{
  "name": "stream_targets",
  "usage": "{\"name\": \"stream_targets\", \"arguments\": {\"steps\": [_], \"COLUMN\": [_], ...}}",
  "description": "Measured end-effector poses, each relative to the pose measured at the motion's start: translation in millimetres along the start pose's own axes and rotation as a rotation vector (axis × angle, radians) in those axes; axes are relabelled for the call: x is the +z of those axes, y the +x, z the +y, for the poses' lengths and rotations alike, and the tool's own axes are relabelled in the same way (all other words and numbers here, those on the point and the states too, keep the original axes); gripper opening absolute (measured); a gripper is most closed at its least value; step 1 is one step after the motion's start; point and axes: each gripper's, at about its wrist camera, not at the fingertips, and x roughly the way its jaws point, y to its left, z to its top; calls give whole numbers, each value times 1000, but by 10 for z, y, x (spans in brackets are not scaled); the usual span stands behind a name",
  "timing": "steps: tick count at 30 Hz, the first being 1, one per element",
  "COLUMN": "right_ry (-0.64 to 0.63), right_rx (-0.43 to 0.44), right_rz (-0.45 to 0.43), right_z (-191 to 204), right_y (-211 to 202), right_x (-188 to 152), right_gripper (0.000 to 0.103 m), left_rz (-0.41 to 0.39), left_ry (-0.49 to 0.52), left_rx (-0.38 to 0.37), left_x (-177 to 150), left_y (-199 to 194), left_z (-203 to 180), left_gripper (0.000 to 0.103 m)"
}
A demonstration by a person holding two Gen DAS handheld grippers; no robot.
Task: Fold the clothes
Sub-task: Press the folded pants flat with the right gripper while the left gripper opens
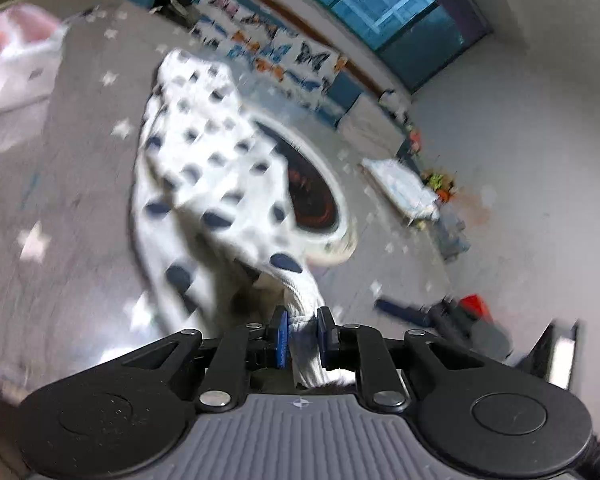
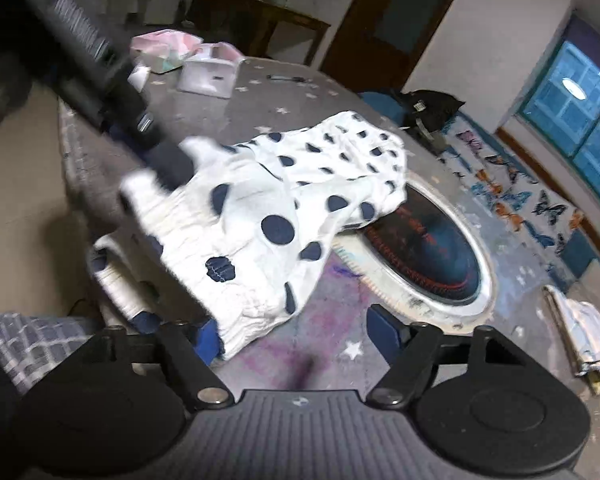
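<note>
A white garment with dark blue dots (image 2: 284, 200) lies bunched on the grey star-patterned table cover (image 2: 284, 360), its far part draped over an oval dark inset (image 2: 428, 240). My left gripper (image 1: 303, 330) is shut on a gathered white edge of the garment (image 1: 204, 152), which hangs lifted from it. Seen from the right wrist, the left gripper (image 2: 168, 160) comes in from the upper left at the elastic waistband. My right gripper (image 2: 296, 332) is open just above the table. The garment's near corner lies against its left fingertip (image 2: 208, 338).
Pink and white boxes (image 2: 208, 74) and a pen (image 2: 286, 78) sit at the table's far end. A black bag (image 2: 428, 106) rests beyond the garment. Folded pale cloth (image 2: 588, 328) lies at the right edge. A butterfly-patterned mat (image 2: 512, 196) covers the floor beyond.
</note>
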Motion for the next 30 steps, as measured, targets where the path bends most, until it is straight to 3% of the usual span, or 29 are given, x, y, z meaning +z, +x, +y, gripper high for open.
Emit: {"name": "stream_targets", "arguments": {"steps": [6, 11, 15, 19, 30], "right_ry": [-103, -54, 27, 66, 98], "right_rx": [116, 215, 268, 319, 418], "right_rz": [-5, -46, -71, -59, 34], "right_z": [32, -180, -319, -301, -224], "right_y": [-190, -326, -190, 11, 287], "right_x": [-66, 88, 232, 271, 104], "right_gripper": [74, 75, 73, 69, 66], "left_rz": [66, 13, -54, -102, -77], "left_ry": [-36, 35, 76, 78, 7], "left_rx": [59, 51, 27, 1, 89], "left_x": [-267, -139, 60, 261, 281], "left_y": [-69, -237, -235, -36, 379], "left_z": [268, 119, -25, -61, 383], "left_gripper": [16, 15, 15, 15, 14]}}
